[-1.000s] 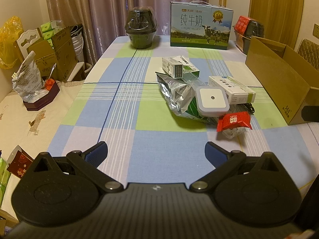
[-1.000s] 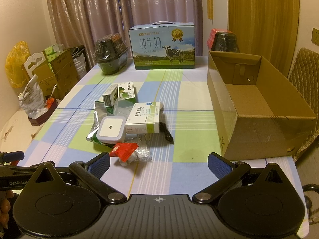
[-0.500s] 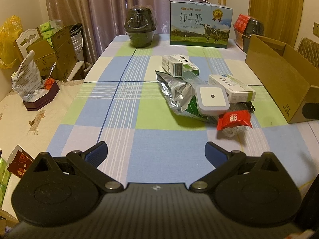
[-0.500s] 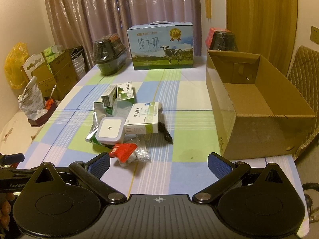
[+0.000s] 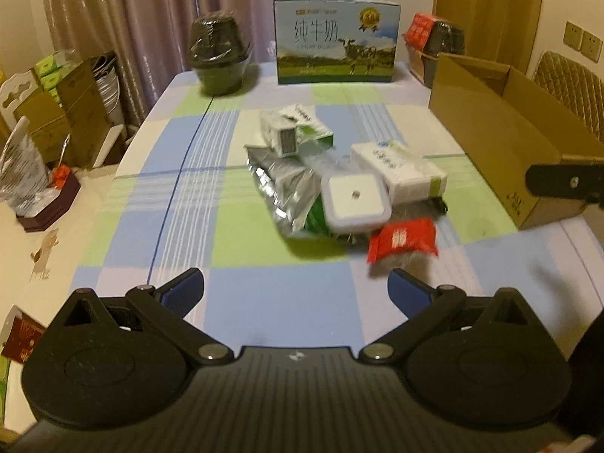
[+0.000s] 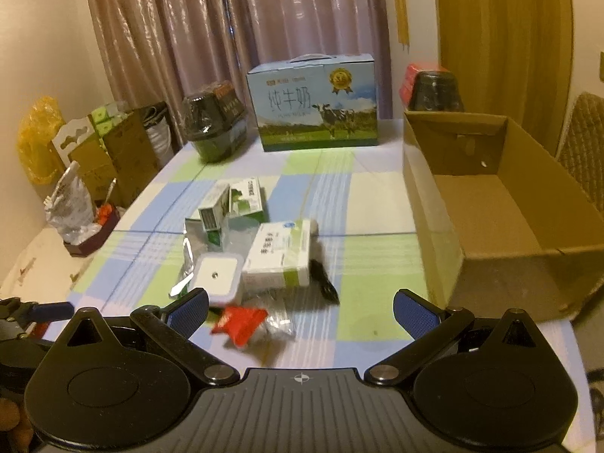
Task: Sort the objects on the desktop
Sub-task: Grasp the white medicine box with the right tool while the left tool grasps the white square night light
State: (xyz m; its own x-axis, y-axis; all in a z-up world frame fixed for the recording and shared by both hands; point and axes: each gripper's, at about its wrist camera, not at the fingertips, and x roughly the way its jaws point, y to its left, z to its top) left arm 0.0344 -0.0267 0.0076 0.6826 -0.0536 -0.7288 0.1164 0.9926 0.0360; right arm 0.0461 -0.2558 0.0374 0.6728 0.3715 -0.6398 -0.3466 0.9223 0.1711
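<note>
A pile of small objects lies mid-table: a red snack packet [image 5: 403,239] [image 6: 241,321], a white square device [image 5: 355,204] [image 6: 217,276], a white-green medicine box [image 5: 400,171] [image 6: 281,255], a silver foil bag [image 5: 283,188], and a small green carton [image 5: 296,134] [image 6: 234,204]. An open cardboard box [image 5: 502,139] [image 6: 490,207] stands to the right. My left gripper [image 5: 296,292] is open and empty, just short of the pile. My right gripper [image 6: 300,311] is open and empty, over the red packet.
At the table's far end stand a blue milk carton case [image 5: 336,39] [image 6: 315,107], a wrapped dark pot [image 5: 219,54] and another dark pot [image 6: 434,88]. Cardboard boxes and bags [image 5: 64,113] crowd the floor at left. A black cable [image 6: 324,283] lies beside the medicine box.
Both grippers have moved forward toward the pile, which now looks closer and blurred. Their jaws stay open and nothing was picked up.
</note>
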